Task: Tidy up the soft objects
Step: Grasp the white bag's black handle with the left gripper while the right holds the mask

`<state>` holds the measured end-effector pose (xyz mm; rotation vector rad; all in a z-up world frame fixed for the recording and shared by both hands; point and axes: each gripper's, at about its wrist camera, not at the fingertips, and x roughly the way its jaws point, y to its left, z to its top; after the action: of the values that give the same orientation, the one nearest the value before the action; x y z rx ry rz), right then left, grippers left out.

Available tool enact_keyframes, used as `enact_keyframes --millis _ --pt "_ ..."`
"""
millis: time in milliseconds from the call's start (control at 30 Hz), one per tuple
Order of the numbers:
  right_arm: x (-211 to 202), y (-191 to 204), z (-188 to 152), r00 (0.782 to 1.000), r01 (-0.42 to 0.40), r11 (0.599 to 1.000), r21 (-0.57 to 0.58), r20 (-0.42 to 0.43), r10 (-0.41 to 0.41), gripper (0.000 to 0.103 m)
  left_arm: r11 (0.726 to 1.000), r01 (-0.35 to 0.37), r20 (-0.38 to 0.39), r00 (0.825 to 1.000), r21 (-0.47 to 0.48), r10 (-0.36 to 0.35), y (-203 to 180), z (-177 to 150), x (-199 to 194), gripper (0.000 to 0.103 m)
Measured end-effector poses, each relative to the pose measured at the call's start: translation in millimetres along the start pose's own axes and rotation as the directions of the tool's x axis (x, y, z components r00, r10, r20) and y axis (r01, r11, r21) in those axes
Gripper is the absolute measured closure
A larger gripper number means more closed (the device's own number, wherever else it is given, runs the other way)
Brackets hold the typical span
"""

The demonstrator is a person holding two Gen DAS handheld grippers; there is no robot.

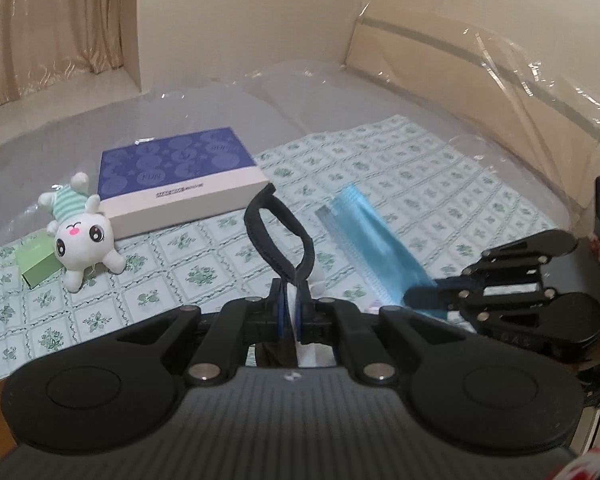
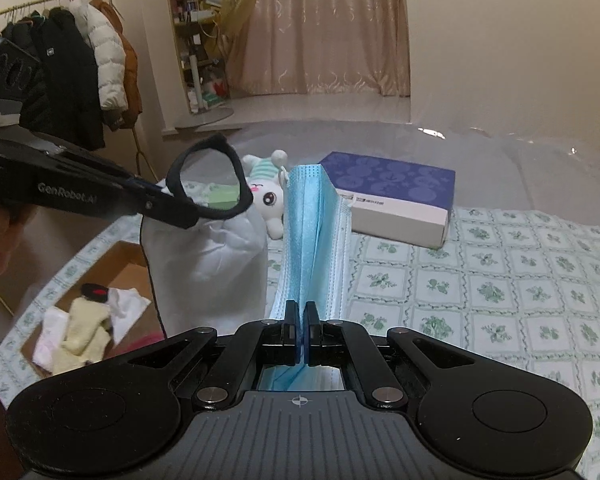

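My left gripper (image 1: 296,300) is shut on the black handle loop (image 1: 278,236) of a white fabric bag, which hangs below it in the right wrist view (image 2: 208,264). My right gripper (image 2: 301,320) is shut on a stack of blue face masks (image 2: 312,232), held upright above the bed; the masks also show in the left wrist view (image 1: 376,256), right of the bag handle. A white plush bunny (image 1: 82,240) in a striped green shirt lies on the bed to the left.
A blue-topped white box (image 1: 180,184) lies on the floral sheet (image 1: 420,208) behind the bunny. A small green box (image 1: 36,264) sits left of the bunny. A cardboard box (image 2: 136,264) with socks and cloths stands at the bed's left. Clear plastic covers the far bed.
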<state>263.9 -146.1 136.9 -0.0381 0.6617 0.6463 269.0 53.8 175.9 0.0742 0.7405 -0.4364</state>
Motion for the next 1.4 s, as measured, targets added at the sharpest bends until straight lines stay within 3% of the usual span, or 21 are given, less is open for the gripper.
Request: enact_keyframes --millis 333,767,1000,1400 --pt "-56.3 23.8 -33.0 0.999 -0.028 0.998 0.061 0.047 0.025 0.102 0.999 0.02 0.045 0.999 0.036 -0.022 -51.8 -31.3 -59.7 0.099" --pt "-102.4 53.6 -77.9 0.994 -0.064 0.992 0.111 0.098 0.053 0.102 0.998 0.037 0.081 0.996 0.05 -0.041 -81.8 -79.5 -110.4 0.099" --pt "-110.5 72.5 -94.1 0.991 -0.087 0.989 0.119 0.114 0.074 0.102 0.999 0.033 0.103 0.994 0.013 -0.034 -76.8 -109.1 -131.3 0.099" --pt "-102.6 119.8 -99.2 0.983 -0.16 0.985 0.062 0.1 0.154 0.102 0.997 -0.043 0.116 0.992 -0.059 0.049 -42.8 -150.7 -169.1 0.099"
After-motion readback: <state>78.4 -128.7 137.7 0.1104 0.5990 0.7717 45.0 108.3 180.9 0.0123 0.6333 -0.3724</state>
